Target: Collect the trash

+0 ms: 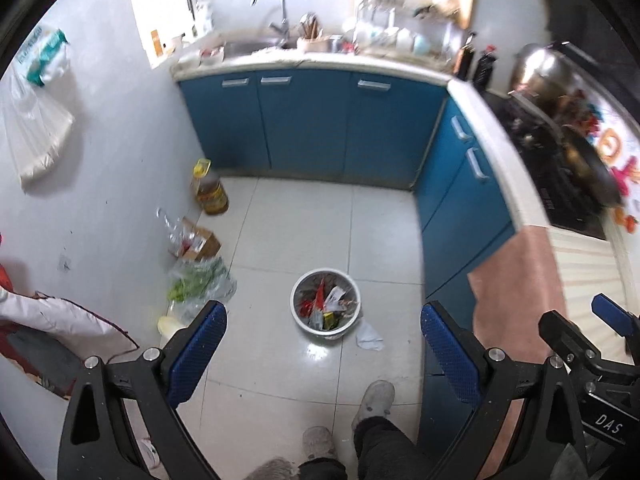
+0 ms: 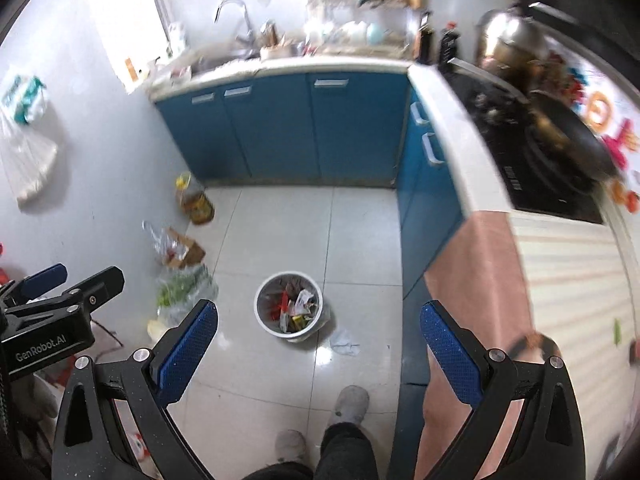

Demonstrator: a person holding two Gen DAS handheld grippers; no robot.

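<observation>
Both tools are held high above the kitchen floor, and both are wide apart with nothing between the pads. The left tool (image 1: pixel 323 350) and the right tool (image 2: pixel 319 346) look down at the same place. The white trash bin (image 1: pixel 325 305) stands on the tiled floor (image 1: pixel 288 232) in the middle, nearly full of wrappers and scraps. Just beside the bin, at its near right, a crumpled white tissue (image 1: pixel 369 336) lies on the tiles; it seems to touch the foot of the bin, though the blur makes this uncertain.

I judge that the step in hand is to come down to this tissue and put it in the bin. For this it is better to use one tool only, probably the right one, since the tissue is on that side. Lower it straight over the paper with the pads on both sides of the highest fold, so that they close on paper and do not scrape the tiles. The bin is light and could be pushed aside, so approach from the open side, away from the bin's wall. The person's shoes (image 1: pixel 374 398) are near, so keep the way down clear of the feet.

At the left wall stand an oil bottle (image 1: pixel 211 192), a small cardboard box (image 1: pixel 198 242) and a bag of greens (image 1: pixel 200 282); these look like supplies rather than trash.
</observation>
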